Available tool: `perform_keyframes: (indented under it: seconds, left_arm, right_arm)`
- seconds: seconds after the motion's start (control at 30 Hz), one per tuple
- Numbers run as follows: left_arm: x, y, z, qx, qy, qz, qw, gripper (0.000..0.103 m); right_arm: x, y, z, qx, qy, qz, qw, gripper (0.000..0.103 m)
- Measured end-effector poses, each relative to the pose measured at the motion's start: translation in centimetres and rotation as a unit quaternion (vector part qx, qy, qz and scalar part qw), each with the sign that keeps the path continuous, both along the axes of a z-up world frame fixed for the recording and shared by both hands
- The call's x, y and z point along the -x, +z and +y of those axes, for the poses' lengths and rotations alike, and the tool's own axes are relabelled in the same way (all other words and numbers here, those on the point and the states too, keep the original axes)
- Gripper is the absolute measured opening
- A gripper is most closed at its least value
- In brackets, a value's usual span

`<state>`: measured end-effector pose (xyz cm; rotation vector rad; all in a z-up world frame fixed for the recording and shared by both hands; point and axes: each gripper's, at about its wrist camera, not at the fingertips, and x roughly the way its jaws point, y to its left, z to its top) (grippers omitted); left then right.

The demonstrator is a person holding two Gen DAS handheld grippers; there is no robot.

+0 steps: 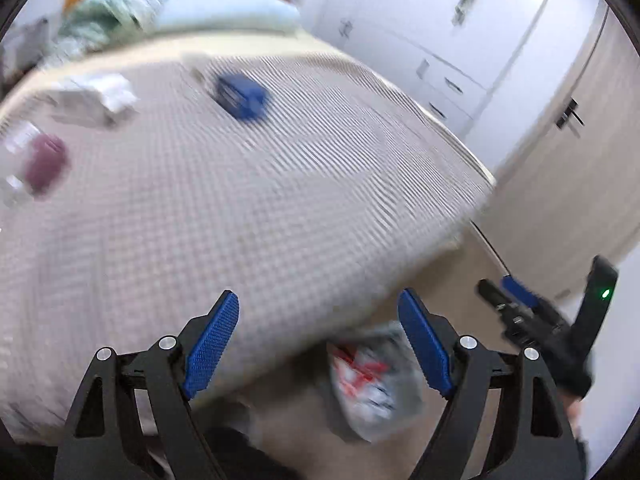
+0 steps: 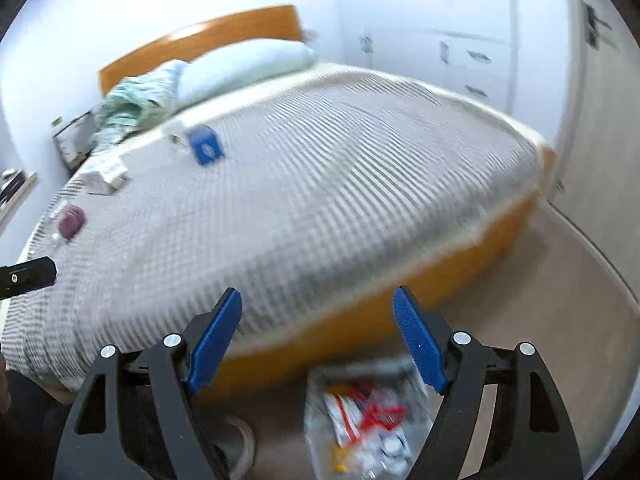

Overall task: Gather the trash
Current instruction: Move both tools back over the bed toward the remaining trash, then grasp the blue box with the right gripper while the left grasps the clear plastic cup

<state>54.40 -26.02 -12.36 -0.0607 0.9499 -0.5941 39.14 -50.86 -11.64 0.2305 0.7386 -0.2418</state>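
Note:
A clear plastic bag (image 2: 368,416) stuffed with red and white wrappers sits on the floor beside the bed; the same bag (image 1: 372,384) shows in the left wrist view. On the bedspread lie a blue box (image 1: 240,96) (image 2: 206,145), crumpled white packaging (image 1: 96,98) (image 2: 104,174) and a clear bottle with a maroon label (image 1: 42,164) (image 2: 70,220). My left gripper (image 1: 320,340) is open and holds nothing, high above the bed's edge. My right gripper (image 2: 318,344) is open too, over the bag; the right gripper (image 1: 520,300) shows at the left view's right edge.
The bed (image 2: 320,184) has a ribbed beige cover, a pale pillow (image 2: 244,66), a green patterned cloth (image 2: 136,100) and an orange headboard (image 2: 208,36). White wardrobe doors (image 1: 440,20) stand behind. Beige floor (image 2: 560,300) runs along the bed's right side.

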Motion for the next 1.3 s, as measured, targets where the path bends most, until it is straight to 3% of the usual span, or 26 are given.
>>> perform_keyframes:
  seconds: [0.17,0.27,0.4,0.47,0.67,0.8,0.97,1.0,1.13,1.3]
  left_arm:
    - [-4.8,1.9,7.9,-0.005,0.060,-0.038,0.9974,0.079]
    - [-8.2,2.3,11.2,-0.026,0.081,-0.055,0.9948,0.079]
    - [-12.9,2.6,15.3,-0.052,0.090,-0.068,0.9923,0.082]
    - [-15.5,2.4,16.7,-0.057,0.091,-0.069,0.9918,0.083]
    - [-21.6,2.8,18.5,-0.080,0.064,-0.077,0.9918,0.085]
    - [-24.7,2.8,17.7,-0.105,0.042,-0.091,0.9894,0.085]
    - [-28.6,1.6,13.7,-0.096,0.025,-0.092,0.9908,0.085]
    - [-29.6,1.2,12.8,-0.091,0.026,-0.088,0.9915,0.085]
    - [-34.3,-0.8,7.7,-0.084,0.032,-0.062,0.9940,0.085]
    - [-40.2,-2.9,-0.8,-0.123,0.000,-0.100,0.9873,0.090]
  right_arm:
    - [-7.3,1.3,3.7,0.020,0.045,0.000,0.999,0.075]
    - [-11.9,1.6,5.6,0.034,0.071,0.005,0.997,0.075]
    - [-20.1,0.9,8.0,0.053,0.108,0.016,0.993,0.075]
    - [-23.2,0.1,8.9,0.056,0.124,0.022,0.990,0.081]
    - [-35.1,-3.2,10.7,0.072,0.162,0.040,0.983,0.081]
    - [-40.4,-5.3,9.9,0.063,0.159,0.055,0.984,0.081]
    - [-44.4,-8.0,8.4,0.039,0.159,0.048,0.985,0.081]
    - [-44.5,-8.6,8.3,0.026,0.174,0.034,0.984,0.064]
    - [-43.2,-8.6,7.7,0.022,0.161,0.000,0.987,0.062]
    - [-41.3,-8.3,6.2,-0.009,0.161,-0.016,0.987,0.062]
